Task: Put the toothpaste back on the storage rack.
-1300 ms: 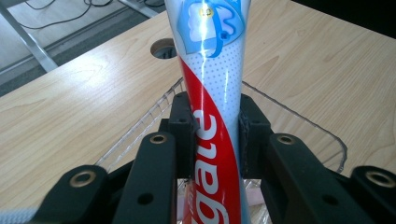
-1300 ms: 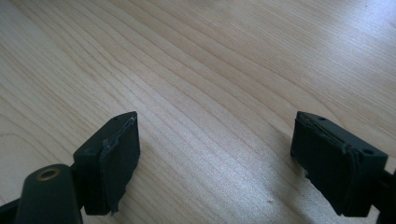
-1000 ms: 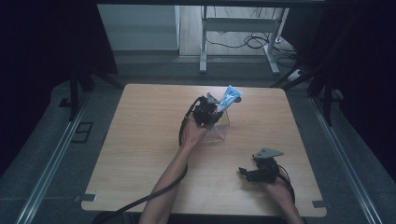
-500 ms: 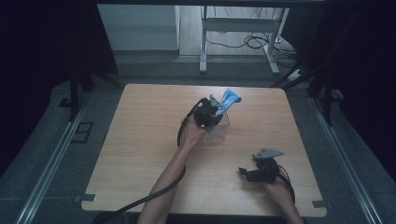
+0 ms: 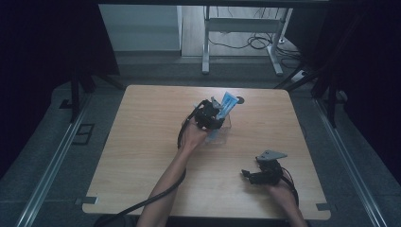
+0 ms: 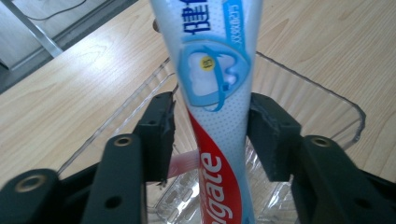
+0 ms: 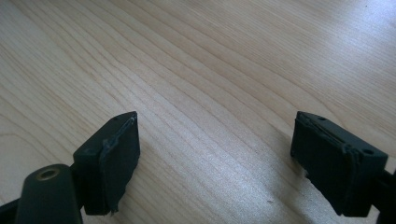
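A white, blue and red toothpaste tube (image 6: pixel 217 70) stands tilted between the jaws of my left gripper (image 6: pixel 211 121), which is shut on its middle. The tube's lower end reaches down into a clear plastic container (image 6: pixel 327 93) on the table. From above, the left gripper (image 5: pixel 209 116) sits over the container (image 5: pixel 223 137) near the table's middle, and the tube (image 5: pixel 229 100) sticks up and to the right of it. My right gripper (image 5: pixel 246 174) rests low at the front right, open with only bare wood between its jaws (image 7: pixel 215 140).
The light wooden table (image 5: pixel 142 142) is bare on its left half and along the far edge. A small dark round spot (image 5: pixel 240 100) lies just beyond the tube. A metal desk frame (image 5: pixel 236 23) and cables stand on the floor behind.
The left gripper and the tube have shifted slightly toward me and down, bringing the tube lower into the container. The right gripper has stayed still.
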Demonstrator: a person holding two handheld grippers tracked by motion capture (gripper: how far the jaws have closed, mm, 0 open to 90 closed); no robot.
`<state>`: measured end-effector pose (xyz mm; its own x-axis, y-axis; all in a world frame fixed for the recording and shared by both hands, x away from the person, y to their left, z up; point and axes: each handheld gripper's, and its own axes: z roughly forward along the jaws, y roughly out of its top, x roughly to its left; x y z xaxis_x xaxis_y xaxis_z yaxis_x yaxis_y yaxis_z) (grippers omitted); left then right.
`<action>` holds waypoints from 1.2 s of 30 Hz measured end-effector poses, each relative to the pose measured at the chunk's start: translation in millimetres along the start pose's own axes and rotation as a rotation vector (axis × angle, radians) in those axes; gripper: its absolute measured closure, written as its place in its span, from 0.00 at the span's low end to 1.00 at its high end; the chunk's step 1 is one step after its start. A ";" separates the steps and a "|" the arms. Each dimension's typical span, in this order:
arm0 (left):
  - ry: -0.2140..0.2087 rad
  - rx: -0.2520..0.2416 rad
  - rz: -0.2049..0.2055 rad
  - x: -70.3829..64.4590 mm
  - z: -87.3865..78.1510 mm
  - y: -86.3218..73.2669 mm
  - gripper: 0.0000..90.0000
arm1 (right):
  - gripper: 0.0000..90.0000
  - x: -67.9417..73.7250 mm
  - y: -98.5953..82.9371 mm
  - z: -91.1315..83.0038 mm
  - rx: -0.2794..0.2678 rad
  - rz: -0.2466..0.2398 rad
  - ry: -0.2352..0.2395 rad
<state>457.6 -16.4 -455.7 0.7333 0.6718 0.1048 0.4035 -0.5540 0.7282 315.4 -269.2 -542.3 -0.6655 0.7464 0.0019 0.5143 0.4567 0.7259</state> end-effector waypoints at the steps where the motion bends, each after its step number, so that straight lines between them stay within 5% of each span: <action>1: -0.004 -0.005 -0.012 0.5 -0.2 -0.6 0.56 | 0.17 -0.1 0.0 0.0 0.000 -0.001 0.000; 11: -0.114 -0.050 -0.096 9.5 -11.3 -2.4 0.39 | 0.17 -0.1 0.0 0.0 0.000 -0.001 0.000; 19: -0.162 -0.053 -0.132 12.2 -20.9 -3.1 0.31 | 0.17 0.0 0.0 0.0 -0.001 0.000 -0.001; 36: -0.192 -0.063 -0.128 10.8 -37.2 -7.2 0.16 | 0.17 -0.1 0.0 0.0 0.000 -0.001 0.000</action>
<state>442.2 13.1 -434.7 0.7714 0.6255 -0.1174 0.4691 -0.4342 0.7690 315.5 -269.2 -542.2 -0.6658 0.7461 0.0012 0.5136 0.4572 0.7261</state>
